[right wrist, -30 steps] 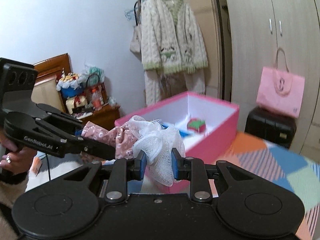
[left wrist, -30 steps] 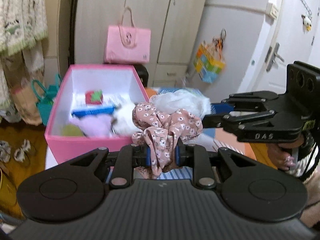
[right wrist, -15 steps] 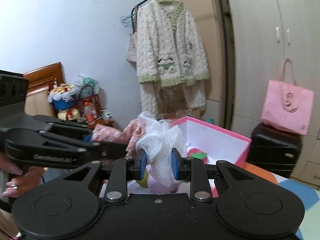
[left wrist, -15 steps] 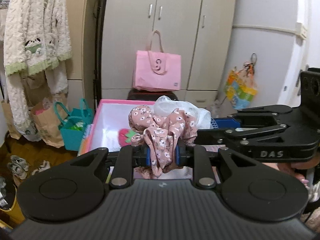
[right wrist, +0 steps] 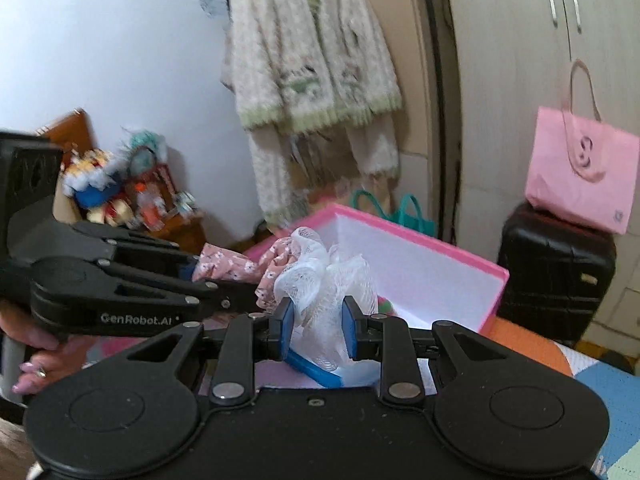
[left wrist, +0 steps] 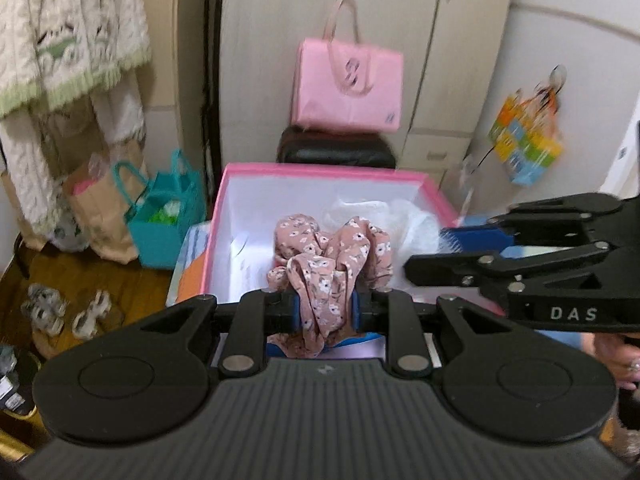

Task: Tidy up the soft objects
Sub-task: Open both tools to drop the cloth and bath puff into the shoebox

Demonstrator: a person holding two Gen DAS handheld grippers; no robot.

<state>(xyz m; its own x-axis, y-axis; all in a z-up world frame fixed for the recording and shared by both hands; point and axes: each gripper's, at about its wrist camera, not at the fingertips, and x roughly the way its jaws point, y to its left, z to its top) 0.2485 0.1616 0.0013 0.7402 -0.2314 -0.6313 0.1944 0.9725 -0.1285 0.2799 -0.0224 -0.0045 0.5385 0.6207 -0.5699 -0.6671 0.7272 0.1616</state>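
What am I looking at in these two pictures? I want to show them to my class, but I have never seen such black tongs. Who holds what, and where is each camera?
No robot here: a person holds a two-finger tong in each hand, with a wide-angle camera on each, looking along its fingers. The black shape low in each picture is that tong's own body. In the left camera's view, the left gripper is shut on a pink floral cloth, and the right tong shows at the side. In the right camera's view, the right gripper is shut on a white mesh bath puff. Both hang over an open pink box with white walls. A pink bag stands behind.
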